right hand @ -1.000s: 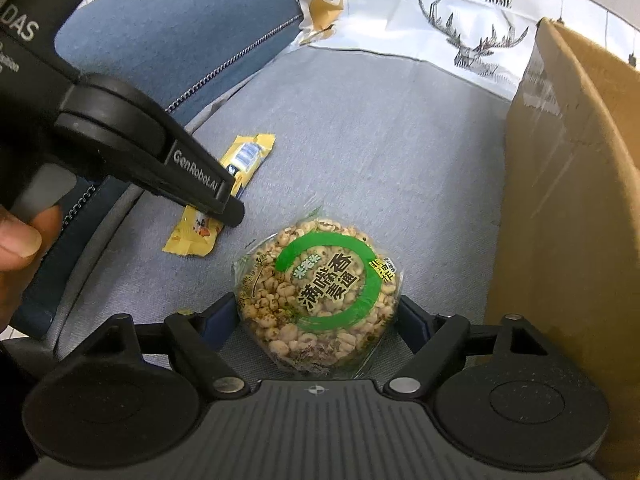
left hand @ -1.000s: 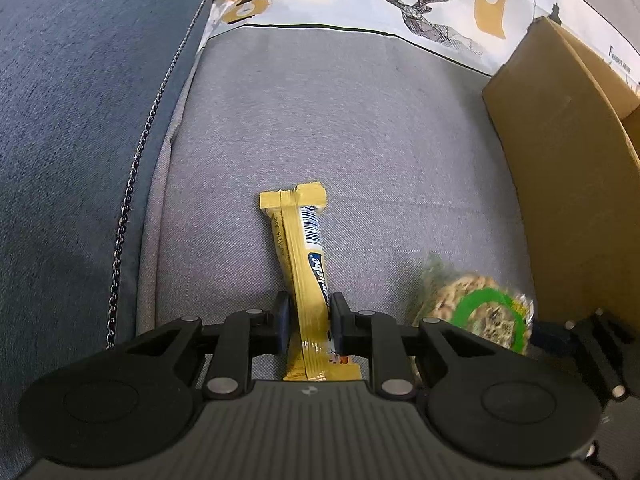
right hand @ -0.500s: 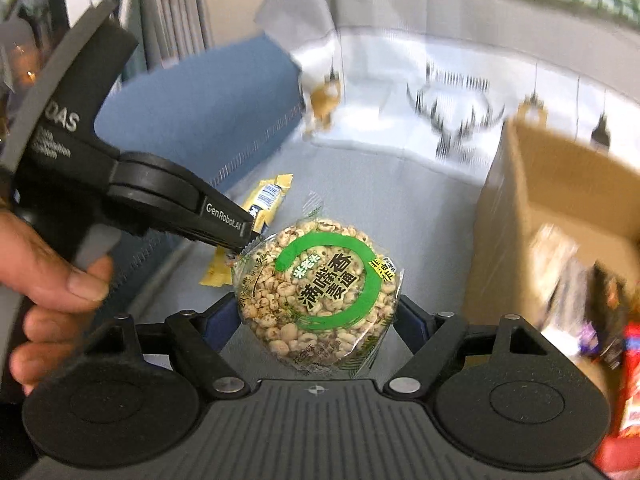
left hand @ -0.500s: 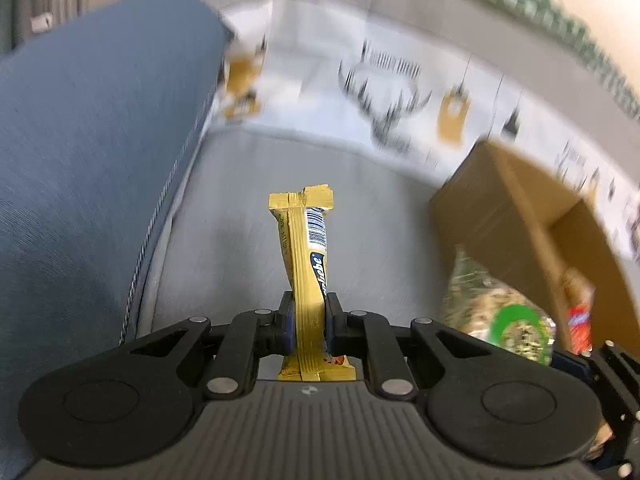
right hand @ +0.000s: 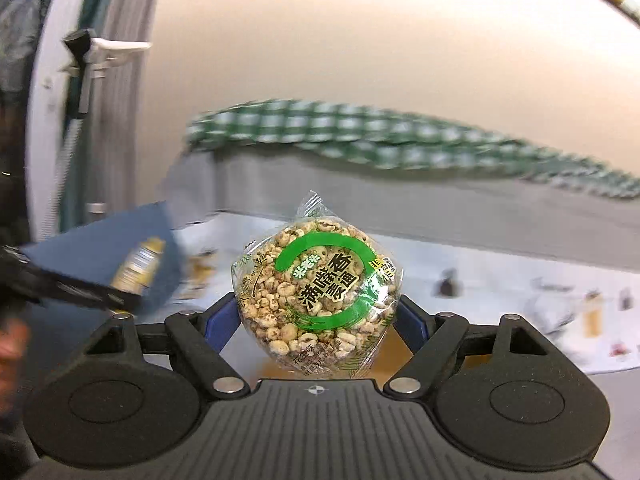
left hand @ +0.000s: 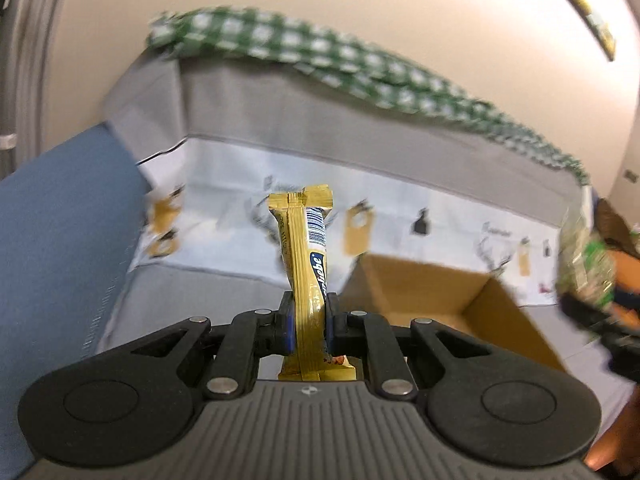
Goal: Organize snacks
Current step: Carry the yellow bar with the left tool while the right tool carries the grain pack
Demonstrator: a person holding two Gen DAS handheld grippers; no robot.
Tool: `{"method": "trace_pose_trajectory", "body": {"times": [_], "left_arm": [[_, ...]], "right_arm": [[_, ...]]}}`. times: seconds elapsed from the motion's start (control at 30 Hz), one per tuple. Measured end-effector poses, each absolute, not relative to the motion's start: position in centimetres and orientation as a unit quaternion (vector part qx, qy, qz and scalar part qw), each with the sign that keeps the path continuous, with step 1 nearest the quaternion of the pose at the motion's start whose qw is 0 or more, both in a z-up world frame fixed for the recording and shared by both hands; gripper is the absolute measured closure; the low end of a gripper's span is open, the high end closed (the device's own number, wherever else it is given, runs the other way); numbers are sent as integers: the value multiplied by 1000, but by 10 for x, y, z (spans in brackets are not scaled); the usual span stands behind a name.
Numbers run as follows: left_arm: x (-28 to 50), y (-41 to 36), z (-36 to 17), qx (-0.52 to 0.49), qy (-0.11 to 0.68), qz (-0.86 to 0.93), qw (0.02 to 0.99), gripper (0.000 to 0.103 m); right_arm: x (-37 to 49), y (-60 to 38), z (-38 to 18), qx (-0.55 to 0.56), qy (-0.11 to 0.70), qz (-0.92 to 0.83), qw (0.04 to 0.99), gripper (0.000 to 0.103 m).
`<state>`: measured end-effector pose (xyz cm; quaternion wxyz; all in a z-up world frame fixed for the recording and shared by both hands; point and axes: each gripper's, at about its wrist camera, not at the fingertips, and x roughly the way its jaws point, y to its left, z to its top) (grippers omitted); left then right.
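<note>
between left gripper (left hand: 307, 322) jaws: yellow bar (left hand: 306, 276).

Home living rm: grey sofa (left hand: 224, 288) w/ deer-print cover (left hand: 400, 216), green checked cloth (right hand: 400, 136).

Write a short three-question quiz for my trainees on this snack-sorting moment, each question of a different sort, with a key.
1. True or false: the left gripper is shut on the yellow snack bar.
2. Multiple choice: the right gripper holds A) a red can, B) the puffed-grain cake packet with a green ring label, C) nothing.
3. Fill in: in the left wrist view, the open container beyond the bar is a ____ box.

Key: 1 true; 2 B; 3 cardboard.
</note>
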<state>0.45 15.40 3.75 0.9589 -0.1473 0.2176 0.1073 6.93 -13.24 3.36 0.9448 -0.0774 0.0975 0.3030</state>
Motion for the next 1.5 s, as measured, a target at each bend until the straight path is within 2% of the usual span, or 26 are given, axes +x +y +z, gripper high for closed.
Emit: {"method": "trace_pose_trajectory", "body": {"times": [0.13, 0.63, 0.93, 1.5], "left_arm": [[17, 124, 44, -154, 200, 75, 965, 88], [74, 16, 31, -67, 175, -30, 982, 88], [99, 8, 24, -71, 176, -36, 981, 88], [98, 19, 25, -100, 177, -22, 979, 88]], "right_arm": [[99, -161, 15, -34, 154, 255, 954, 21], [104, -184, 6, -66, 136, 227, 962, 21], [112, -183, 4, -56, 149, 218, 963, 20], [116, -179, 4, -55, 149, 221, 962, 20]]}}
